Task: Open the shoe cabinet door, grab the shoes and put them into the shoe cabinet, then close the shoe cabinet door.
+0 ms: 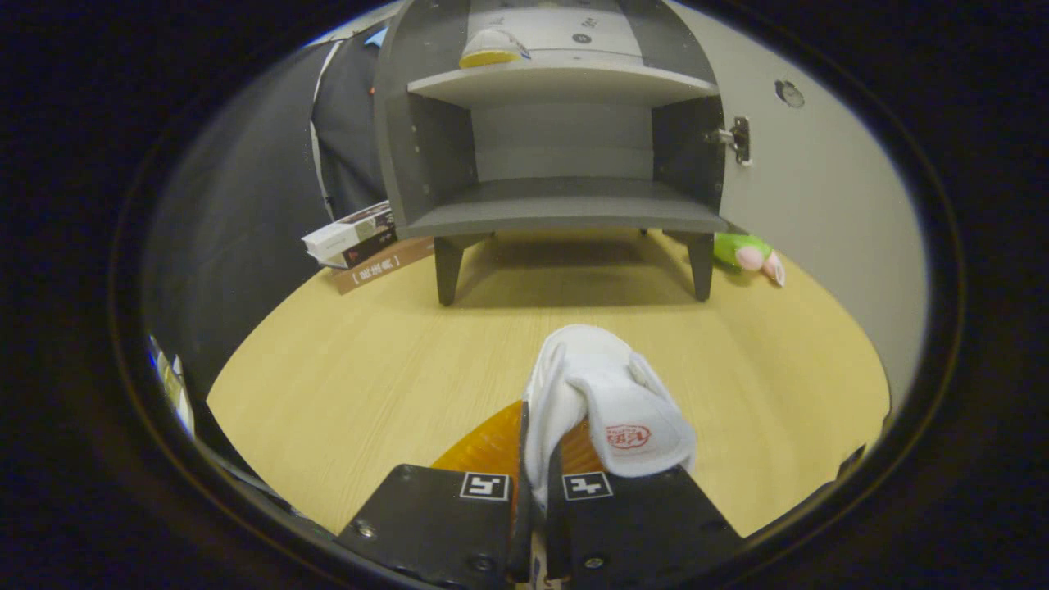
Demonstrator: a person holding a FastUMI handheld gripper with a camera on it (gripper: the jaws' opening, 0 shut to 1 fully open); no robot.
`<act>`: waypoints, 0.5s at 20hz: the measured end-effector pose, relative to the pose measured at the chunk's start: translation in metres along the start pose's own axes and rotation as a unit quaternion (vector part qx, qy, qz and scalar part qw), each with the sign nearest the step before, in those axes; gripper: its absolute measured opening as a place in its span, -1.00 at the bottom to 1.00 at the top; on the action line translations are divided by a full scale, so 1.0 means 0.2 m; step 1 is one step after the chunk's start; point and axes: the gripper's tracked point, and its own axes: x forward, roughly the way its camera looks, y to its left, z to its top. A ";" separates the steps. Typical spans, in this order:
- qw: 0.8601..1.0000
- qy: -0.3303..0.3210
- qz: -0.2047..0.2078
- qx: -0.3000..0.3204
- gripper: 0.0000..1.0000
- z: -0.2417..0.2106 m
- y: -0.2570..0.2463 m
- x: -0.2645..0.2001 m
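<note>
My gripper point(537, 471) is shut on a pair of white slippers point(602, 401), pinching them at the near end so that they stick out forward over the wooden table point(369, 352). Beyond them stands the grey shoe cabinet point(557, 147) on short legs. Its door point(819, 205) is swung open to the right, with a hinge point(739, 139) showing on the inner side. The lower shelf point(565, 215) is bare. A yellow-soled shoe point(490, 47) lies on the upper shelf.
A stack of books point(356, 238) lies left of the cabinet against the dark cloth wall. A green and pink plush toy point(750, 254) rests behind the cabinet's right leg, at the foot of the open door.
</note>
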 end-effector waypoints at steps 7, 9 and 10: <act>0.997 -0.070 -0.012 -0.012 -0.79 0.67 -0.05 -0.30; 0.996 -0.086 -0.018 -0.015 -0.79 0.85 -0.07 -0.37; 0.995 -0.092 -0.020 -0.016 -0.79 0.94 -0.08 -0.40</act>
